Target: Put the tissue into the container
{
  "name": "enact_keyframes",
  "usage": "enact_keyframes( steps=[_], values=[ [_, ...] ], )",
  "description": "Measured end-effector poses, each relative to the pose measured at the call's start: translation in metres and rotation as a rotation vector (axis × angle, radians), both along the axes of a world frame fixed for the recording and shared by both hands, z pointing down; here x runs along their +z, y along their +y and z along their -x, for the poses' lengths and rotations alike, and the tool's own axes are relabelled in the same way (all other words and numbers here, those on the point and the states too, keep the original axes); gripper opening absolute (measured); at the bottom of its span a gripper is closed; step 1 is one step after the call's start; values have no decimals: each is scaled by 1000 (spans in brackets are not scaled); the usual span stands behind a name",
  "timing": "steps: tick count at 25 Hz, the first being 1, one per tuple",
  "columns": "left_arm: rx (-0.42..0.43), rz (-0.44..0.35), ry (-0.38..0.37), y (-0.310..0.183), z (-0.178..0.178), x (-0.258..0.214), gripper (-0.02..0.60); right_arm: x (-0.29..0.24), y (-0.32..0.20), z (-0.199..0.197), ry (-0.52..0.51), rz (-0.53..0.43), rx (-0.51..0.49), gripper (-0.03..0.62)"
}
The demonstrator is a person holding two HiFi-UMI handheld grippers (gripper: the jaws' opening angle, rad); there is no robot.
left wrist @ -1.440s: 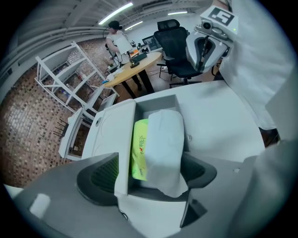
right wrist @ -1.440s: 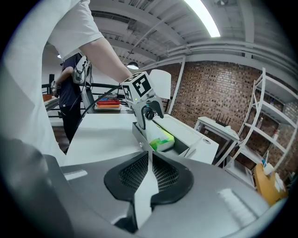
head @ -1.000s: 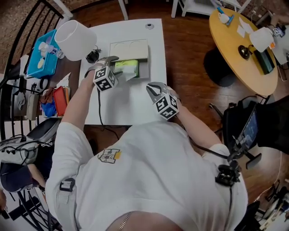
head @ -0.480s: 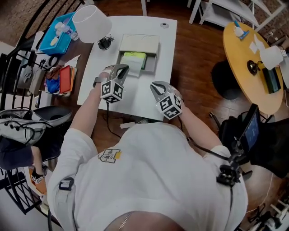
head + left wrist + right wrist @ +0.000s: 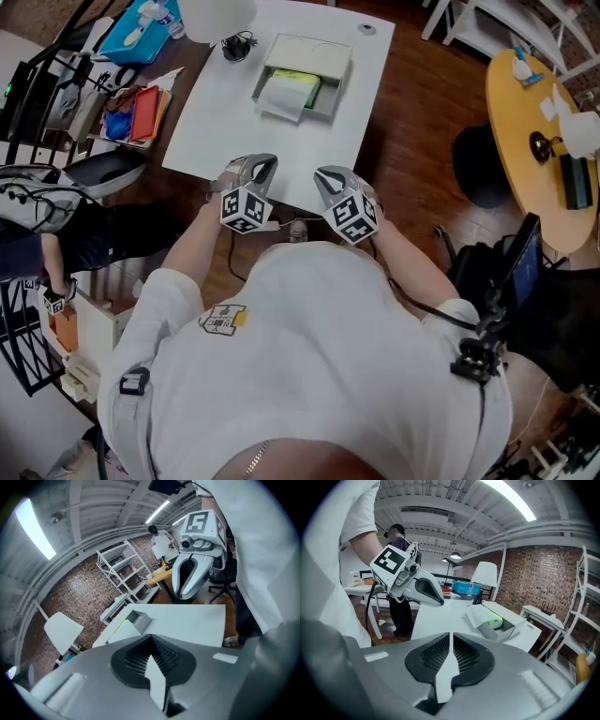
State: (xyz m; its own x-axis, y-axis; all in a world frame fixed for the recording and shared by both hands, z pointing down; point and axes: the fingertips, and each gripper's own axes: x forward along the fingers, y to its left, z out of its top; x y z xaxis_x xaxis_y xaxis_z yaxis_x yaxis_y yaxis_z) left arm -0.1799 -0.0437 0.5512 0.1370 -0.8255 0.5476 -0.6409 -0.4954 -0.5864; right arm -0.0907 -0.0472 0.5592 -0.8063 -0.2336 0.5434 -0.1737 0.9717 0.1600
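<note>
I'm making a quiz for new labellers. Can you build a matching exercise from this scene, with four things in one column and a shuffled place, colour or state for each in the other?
Things
1. tissue
2. lamp
3. round table
4. left gripper

Descriptions
A. yellow, to the right of the white table
B. jaws together, nothing held
C. lying in the container
D. white, at the white table's far left corner

Pairs: 1-C, 2-D, 3-A, 4-B
</note>
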Motion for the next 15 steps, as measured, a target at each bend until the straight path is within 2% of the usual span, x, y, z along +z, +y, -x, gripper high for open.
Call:
enact_keyframes(
  steps=[11,15],
  values=[
    [-187,244,238,108,-66,85,0,42,68,-50,64,102,-65,17],
    [-216,378,248,158,-90,120,0,57,90,-74,86,150,-83,15]
  ],
)
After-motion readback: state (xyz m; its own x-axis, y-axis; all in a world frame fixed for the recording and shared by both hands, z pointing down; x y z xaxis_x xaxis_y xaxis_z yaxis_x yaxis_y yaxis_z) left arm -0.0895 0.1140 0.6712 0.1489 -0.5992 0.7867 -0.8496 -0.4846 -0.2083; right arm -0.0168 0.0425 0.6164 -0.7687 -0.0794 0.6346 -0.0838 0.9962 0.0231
